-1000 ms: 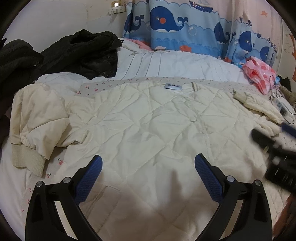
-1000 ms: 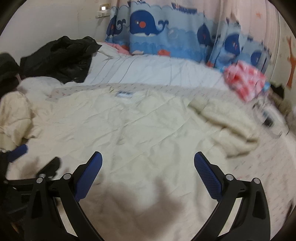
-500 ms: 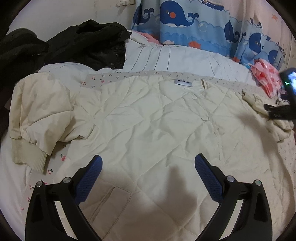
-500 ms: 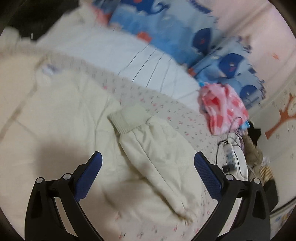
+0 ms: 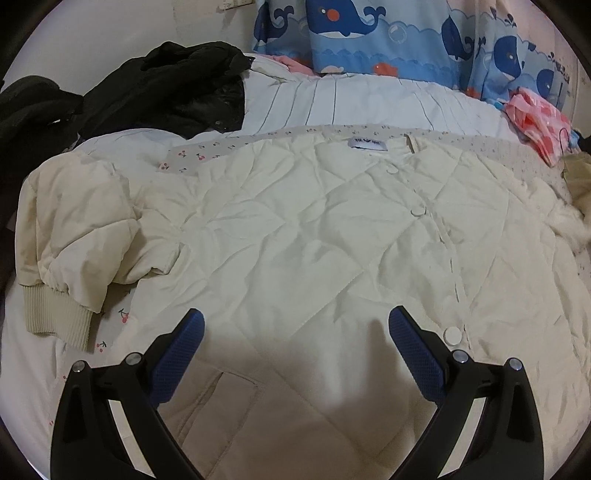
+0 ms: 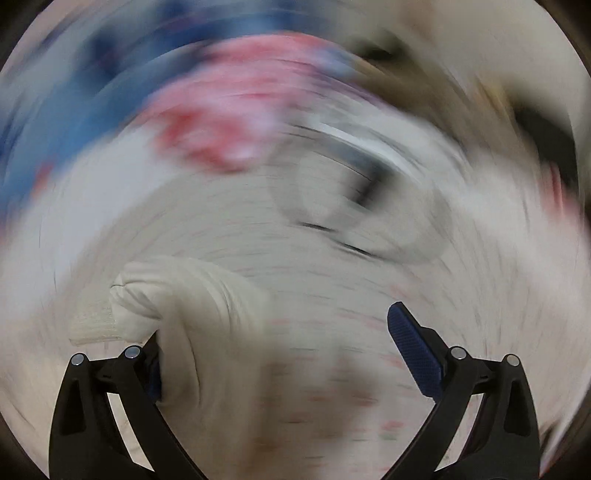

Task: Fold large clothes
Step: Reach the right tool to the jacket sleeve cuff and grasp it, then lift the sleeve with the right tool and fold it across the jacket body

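1. The cream quilted jacket (image 5: 295, 240) is lying front-up and spread flat on the bed (image 5: 369, 107), collar label toward the whale curtain (image 5: 369, 33), buttons running down the middle. Its one sleeve (image 5: 81, 229) is sitting crumpled out at the side, ribbed cuff (image 5: 55, 314) hanging near the bed edge.

2. Handling guess: it's looking puffy, soft and light, with a slick shell, so I'm expecting it to slide and spring back open instead of holding a crease. Best places to be grabbing are the ribbed cuffs or the seamed edges, since thick padding is just going to squish out of a pinch.

3. The left gripper (image 5: 295, 332) is hovering over the lower front with its blue pads spread wide, nothing between them, not touching the fabric as far as I can tell.

4. The right gripper (image 6: 273, 332) view is badly motion-blurred. Its fingers are standing wide apart too, and the other sleeve (image 6: 192, 302) is bunching against the left-hand finger, mostly hiding its pad. It's pressing on it, not pinched.

5. A black clothes pile (image 5: 147, 88) is sitting off in the far corner.
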A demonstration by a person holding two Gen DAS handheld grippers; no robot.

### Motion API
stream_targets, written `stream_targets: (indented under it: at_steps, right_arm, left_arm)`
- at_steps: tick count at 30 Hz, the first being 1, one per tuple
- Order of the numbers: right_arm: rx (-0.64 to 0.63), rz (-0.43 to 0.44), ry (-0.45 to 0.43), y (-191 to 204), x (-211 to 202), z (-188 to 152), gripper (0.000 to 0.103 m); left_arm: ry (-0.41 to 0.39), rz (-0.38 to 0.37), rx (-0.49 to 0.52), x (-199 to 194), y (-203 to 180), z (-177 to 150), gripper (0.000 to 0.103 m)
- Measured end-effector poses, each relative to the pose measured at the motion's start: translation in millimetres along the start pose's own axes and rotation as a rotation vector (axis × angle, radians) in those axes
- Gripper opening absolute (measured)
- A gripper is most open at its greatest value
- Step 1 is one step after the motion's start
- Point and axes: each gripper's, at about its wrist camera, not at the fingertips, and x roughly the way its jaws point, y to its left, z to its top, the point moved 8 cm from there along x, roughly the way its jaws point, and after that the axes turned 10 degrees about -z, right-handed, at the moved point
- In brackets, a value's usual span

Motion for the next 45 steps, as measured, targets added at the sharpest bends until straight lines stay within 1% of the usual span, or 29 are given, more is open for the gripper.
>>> stream_targets:
  at_steps: [2, 3, 4, 6, 7, 9, 11, 13, 17, 21, 22, 23, 24, 25, 27, 29, 30, 31, 32, 34, 35, 36, 37, 38, 39, 40, 42, 44, 45]
  right_arm:
    - [0.132, 0.132, 0.105, -54, 16, -7, 0.096]
    - [0.173, 0.168, 0.126, -74, 18, -11, 0.096]
    - [0.211, 0.199, 0.135, -89, 16, -18, 0.096]
    - [0.294, 0.350, 0.170, -105, 16, -31, 0.096]
    - [0.341, 0.423, 0.209, -111, 20, -39, 0.096]
    - [0.320, 0.452, 0.242, -110, 26, -47, 0.096]
    - [0.280, 0.484, 0.238, -106, 27, -43, 0.096]
    - [0.241, 0.518, 0.234, -85, 27, -46, 0.096]
    - [0.196, 0.476, 0.187, -65, 34, -44, 0.097]
    - [0.147, 0.428, 0.099, -41, 33, -30, 0.096]
    - [0.132, 0.448, 0.093, -34, 31, -27, 0.091]
    - [0.118, 0.491, 0.085, -29, 21, -26, 0.055]
    - [0.093, 0.520, 0.074, -15, 11, -17, 0.033]
    - [0.071, 0.546, 0.049, -6, 0, -9, 0.022]
    - [-0.002, 0.608, -0.054, 17, -39, 13, 0.020]
    - [-0.029, 0.691, -0.165, 32, -80, 34, 0.020]
    - [-0.021, 0.710, -0.224, 31, -95, 46, 0.019]
    - [-0.009, 0.705, -0.249, 28, -96, 51, 0.019]
    - [0.019, 0.681, -0.254, 21, -86, 57, 0.019]
    - [0.058, 0.618, -0.197, 8, -44, 53, 0.019]
    - [0.067, 0.559, -0.155, 0, -15, 43, 0.019]
    - [0.080, 0.506, -0.095, -8, 18, 29, 0.019]
    - [0.103, 0.488, -0.019, -14, 46, 14, 0.020]
    - [0.141, 0.472, 0.064, -23, 73, -2, 0.024]
    - [0.218, 0.529, 0.125, -33, 96, -17, 0.025]
    - [0.253, 0.587, 0.103, -41, 96, -17, 0.025]
    - [0.265, 0.645, 0.091, -40, 90, -13, 0.036]
    - [0.264, 0.709, 0.097, -29, 82, -6, 0.072]
    - [0.269, 0.726, 0.095, -23, 79, -2, 0.085]
  left_arm:
    - [0.001, 0.005, 0.010, 1, -1, -1, 0.096]
    - [0.000, 0.006, 0.012, 1, -2, -1, 0.096]
    - [0.000, 0.009, 0.015, 0, -2, -2, 0.096]
    - [0.003, 0.015, 0.020, 1, -2, -3, 0.096]
    - [0.004, 0.017, 0.021, 2, -3, -3, 0.096]
    - [0.007, 0.019, 0.022, 3, -3, -4, 0.096]
    - [0.009, 0.022, 0.025, 4, -4, -4, 0.096]
    - [0.012, 0.027, 0.030, 5, -5, -5, 0.096]
    - [0.016, 0.031, 0.048, 7, -7, -6, 0.096]
    - [0.014, 0.039, 0.060, 9, -10, -7, 0.096]
    - [0.013, 0.041, 0.063, 9, -10, -6, 0.096]
    - [0.010, 0.042, 0.064, 9, -11, -7, 0.096]
    - [0.002, 0.045, 0.065, 9, -11, -6, 0.096]
    - [-0.010, 0.045, 0.063, 8, -11, -5, 0.096]
    - [-0.049, 0.042, 0.050, 2, -10, -1, 0.096]
    - [-0.103, 0.030, 0.028, -7, -8, 4, 0.096]
    - [-0.121, 0.027, 0.020, -10, -7, 7, 0.096]
    - [-0.135, 0.024, 0.014, -12, -6, 9, 0.096]
    - [-0.145, 0.019, 0.008, -14, -5, 10, 0.096]
    - [-0.134, 0.013, 0.006, -10, -6, 10, 0.096]
    - [-0.117, 0.013, 0.010, -7, -7, 9, 0.096]
    - [-0.092, 0.011, 0.014, -2, -8, 6, 0.096]
    - [-0.072, 0.009, 0.015, 3, -8, 4, 0.096]
    - [-0.054, 0.009, 0.016, 6, -8, 2, 0.096]
    - [-0.046, 0.006, 0.014, 7, -8, 0, 0.096]
    - [-0.041, 0.000, 0.009, 8, -7, -1, 0.096]
    - [-0.041, -0.005, 0.000, 8, -6, -2, 0.096]
    - [-0.034, -0.017, -0.010, 9, -6, -2, 0.096]
    - [-0.030, -0.019, -0.012, 10, -6, -3, 0.096]
